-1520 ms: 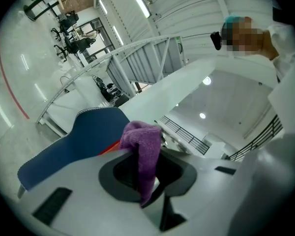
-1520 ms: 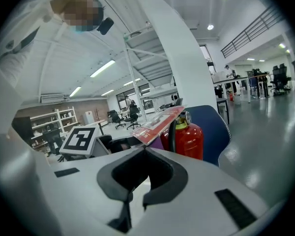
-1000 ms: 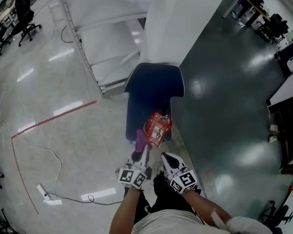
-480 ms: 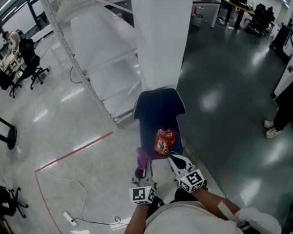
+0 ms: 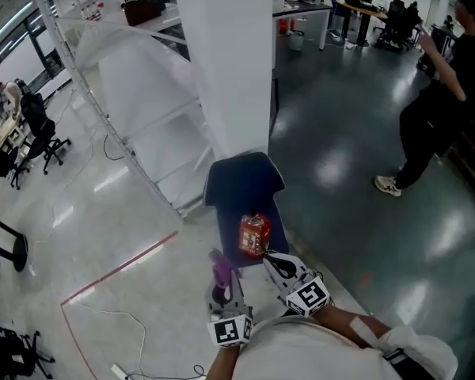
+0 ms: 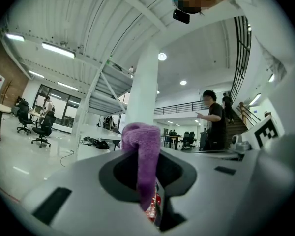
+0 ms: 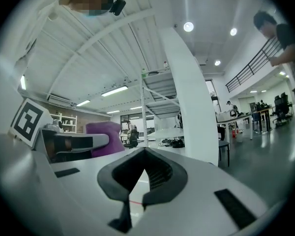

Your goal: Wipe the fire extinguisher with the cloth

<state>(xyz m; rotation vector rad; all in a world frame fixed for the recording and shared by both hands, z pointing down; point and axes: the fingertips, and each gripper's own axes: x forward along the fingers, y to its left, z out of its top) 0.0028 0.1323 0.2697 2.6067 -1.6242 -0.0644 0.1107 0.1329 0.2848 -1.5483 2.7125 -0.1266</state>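
Note:
A small red fire extinguisher [image 5: 254, 236] stands on the seat of a dark blue chair [image 5: 241, 182] at the foot of a white pillar. My left gripper [image 5: 221, 279] is shut on a purple cloth [image 5: 218, 264], just left of and below the extinguisher. In the left gripper view the cloth [image 6: 140, 154] hangs between the jaws, with a bit of the red extinguisher [image 6: 151, 206] showing behind it. My right gripper [image 5: 268, 257] is shut with nothing in it, its tip close to the extinguisher's lower right side. The right gripper view shows the cloth [image 7: 106, 137] at the left.
The white pillar [image 5: 226, 62] rises behind the chair. A metal stair frame [image 5: 134, 109] stands to the left. A person in black [image 5: 439, 93] walks on the dark floor at the right. Red tape [image 5: 119, 269] and a cable cross the pale floor; office chairs [image 5: 33, 129] sit far left.
The head view has tilted up, so more of the hall shows. Both grippers sit slightly back from the extinguisher. A person has walked into view at the right.

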